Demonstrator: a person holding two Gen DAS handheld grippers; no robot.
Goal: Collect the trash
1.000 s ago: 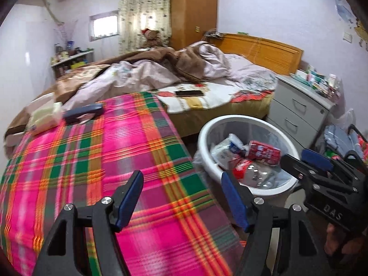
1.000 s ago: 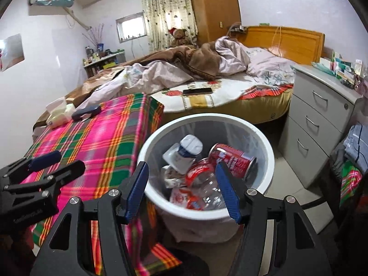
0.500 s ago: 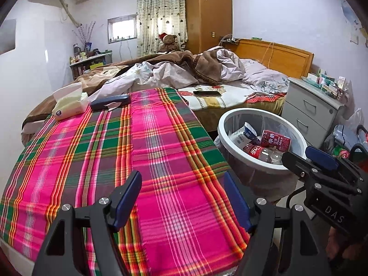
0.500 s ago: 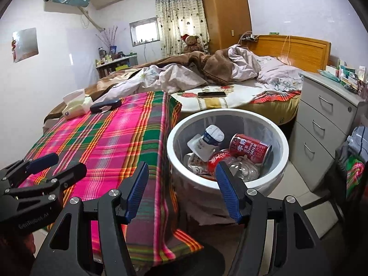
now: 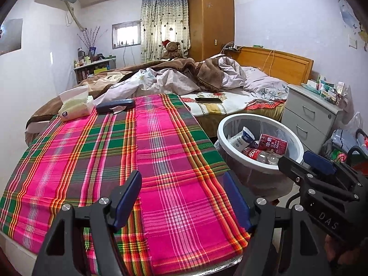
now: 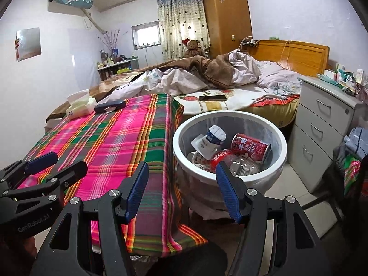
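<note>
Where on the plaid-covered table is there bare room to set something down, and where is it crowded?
The pink and green plaid tablecloth is bare from its near edge up to the far end. Only that far end is taken, by the white tissue pack and dark blue case. The white round trash bin alongside already holds cans and bottles.

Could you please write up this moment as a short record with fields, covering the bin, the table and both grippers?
bin: white trash bin on the floor beside the table, holding a red can, a white pouch and a clear bottle
table: plaid cloth; tissue pack and dark case at the far end
left gripper: open, empty, over the cloth
right gripper: open, empty, near the bin
bed: phone on the sheet
</note>
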